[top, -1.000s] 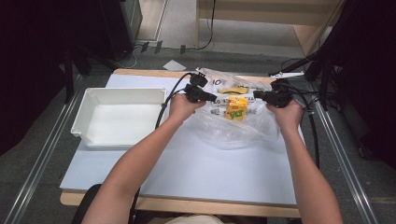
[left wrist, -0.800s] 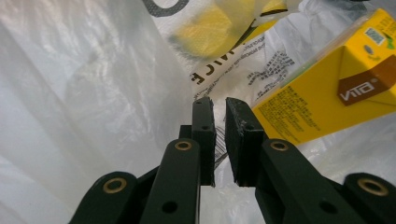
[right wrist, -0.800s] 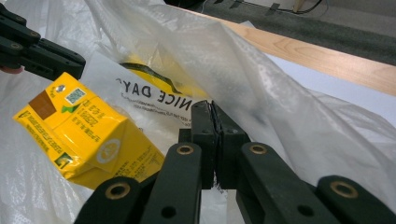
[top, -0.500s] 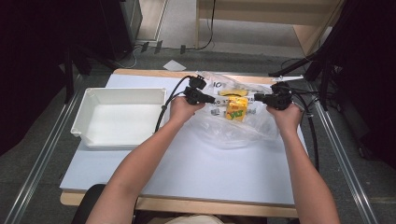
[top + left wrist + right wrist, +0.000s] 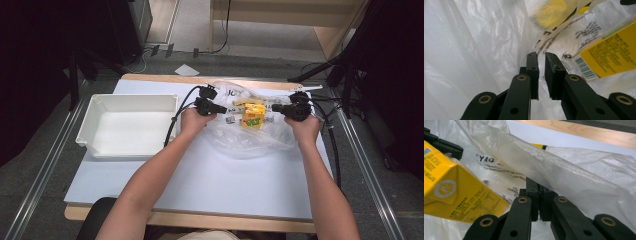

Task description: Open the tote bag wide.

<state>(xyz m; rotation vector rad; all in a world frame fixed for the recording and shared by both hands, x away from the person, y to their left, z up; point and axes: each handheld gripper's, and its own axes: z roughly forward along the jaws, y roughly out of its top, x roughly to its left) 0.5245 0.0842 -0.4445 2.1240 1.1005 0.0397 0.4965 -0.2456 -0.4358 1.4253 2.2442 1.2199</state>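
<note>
Both hands sit slightly lower than in the earlier frames, and with them the plastic bag (image 5: 255,131), whose mouth has sagged nearer the table (image 5: 200,185); the juice carton (image 5: 253,116) has hardly shifted within it

Landmark: the yellow carton. It lies inside the clear bag, roughly at the middle of the bag's opening. Left gripper (image 5: 216,106) is just to the carton's left, right gripper (image 5: 276,107) just to its right, each at one side of the bag's mouth. White tray (image 5: 95,145) stands well to the carton's left, nothing in it

Left gripper view: left gripper (image 5: 541,58) has its jaws nearly together, a narrow slit showing between the pads, bag film around and behind them. Cannot tell whether film is actually caught in that slit or only lies beside it. Right gripper view: right gripper (image 5: 539,185) has jaws pressed together on a fold of the bag, film running out over the tips; carton (image 5: 456,195) lies close at that view's left

Judgement: holding the bag by its two edges spreads the mouth and keeps the carton reachable between the grippers. Opposed grips share the load; if the left hold is only partial, that edge may slip

Second yellow item shows blurred behind the carton (image 5: 549,13), identity unclear
</note>
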